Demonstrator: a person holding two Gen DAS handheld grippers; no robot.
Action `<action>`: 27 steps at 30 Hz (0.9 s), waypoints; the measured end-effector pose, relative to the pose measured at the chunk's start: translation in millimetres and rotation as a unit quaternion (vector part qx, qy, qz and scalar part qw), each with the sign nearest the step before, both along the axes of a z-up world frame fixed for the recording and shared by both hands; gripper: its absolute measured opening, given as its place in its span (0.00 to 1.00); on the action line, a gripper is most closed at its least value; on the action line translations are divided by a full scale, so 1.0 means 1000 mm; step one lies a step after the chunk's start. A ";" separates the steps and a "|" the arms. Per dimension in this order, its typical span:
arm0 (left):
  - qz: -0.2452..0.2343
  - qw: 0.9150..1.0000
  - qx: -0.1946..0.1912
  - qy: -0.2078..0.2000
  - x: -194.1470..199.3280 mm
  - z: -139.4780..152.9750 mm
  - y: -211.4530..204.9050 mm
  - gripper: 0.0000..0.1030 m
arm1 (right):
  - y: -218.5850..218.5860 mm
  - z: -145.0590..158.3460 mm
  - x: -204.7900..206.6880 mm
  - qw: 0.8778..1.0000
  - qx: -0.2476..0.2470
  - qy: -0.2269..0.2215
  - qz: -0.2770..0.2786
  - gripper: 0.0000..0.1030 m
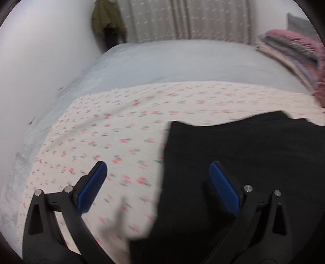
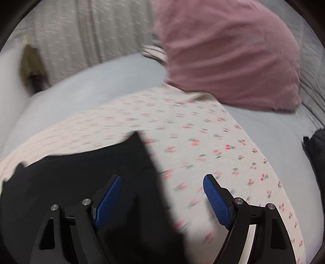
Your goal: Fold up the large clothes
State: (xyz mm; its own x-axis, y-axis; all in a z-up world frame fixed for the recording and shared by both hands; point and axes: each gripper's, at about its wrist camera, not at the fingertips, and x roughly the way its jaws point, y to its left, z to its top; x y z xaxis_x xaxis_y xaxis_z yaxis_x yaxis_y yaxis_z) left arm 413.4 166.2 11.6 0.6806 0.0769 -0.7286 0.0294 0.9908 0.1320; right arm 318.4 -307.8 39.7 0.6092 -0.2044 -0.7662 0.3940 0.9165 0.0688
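A black garment (image 1: 243,162) lies flat on a cream cloth with a cherry print (image 1: 113,130), spread on a bed. My left gripper (image 1: 158,168) is open and empty above the garment's left edge. In the right wrist view the black garment (image 2: 81,174) lies at the lower left on the cherry-print cloth (image 2: 213,146). My right gripper (image 2: 162,180) is open and empty above the garment's right edge. Both views are blurred.
The bed has a pale blue sheet (image 1: 172,63). A pink pillow (image 2: 229,52) lies at the far right, with folded blankets (image 1: 288,50) beside it. A curtain (image 1: 189,18) and an olive jacket (image 1: 105,18) hang behind. A dark item (image 2: 316,146) lies at the right edge.
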 end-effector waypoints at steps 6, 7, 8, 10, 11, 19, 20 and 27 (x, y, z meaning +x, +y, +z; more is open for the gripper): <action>-0.100 0.992 -0.075 0.012 -0.078 0.010 -0.076 0.98 | 0.118 0.013 -0.041 0.990 0.002 -0.014 0.139 0.82; -0.106 0.991 -0.086 0.017 -0.089 0.008 -0.086 0.98 | 0.134 0.009 -0.047 0.988 0.001 -0.011 0.153 0.82; -0.108 0.989 -0.099 0.024 -0.101 0.002 -0.093 0.98 | 0.147 0.004 -0.053 0.986 0.003 -0.006 0.165 0.82; -0.101 0.988 -0.111 0.045 -0.115 -0.010 -0.100 0.98 | 0.164 -0.006 -0.064 0.984 0.016 0.006 0.176 0.82; -0.096 0.988 -0.109 0.054 -0.120 -0.017 -0.100 0.98 | 0.170 -0.012 -0.070 0.983 0.018 0.014 0.180 0.82; 0.002 0.995 -0.085 0.052 -0.170 -0.038 -0.034 0.98 | 0.113 -0.035 -0.130 0.995 0.004 0.023 0.093 0.82; 0.017 0.996 -0.077 0.049 -0.176 -0.036 -0.025 0.98 | 0.101 -0.032 -0.137 0.997 -0.002 0.024 0.077 0.82; 0.093 0.988 -0.123 0.016 -0.227 -0.007 0.020 0.98 | 0.071 -0.006 -0.180 1.000 0.006 0.006 0.019 0.82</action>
State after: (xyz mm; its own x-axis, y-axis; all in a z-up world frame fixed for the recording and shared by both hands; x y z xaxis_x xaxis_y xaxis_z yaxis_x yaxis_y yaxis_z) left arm 185.9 185.8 4.2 0.6476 0.0154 -0.7619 -0.1554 0.9815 -0.1123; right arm 138.2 -236.7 33.2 0.6071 -0.1718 -0.7759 0.3601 0.9298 0.0759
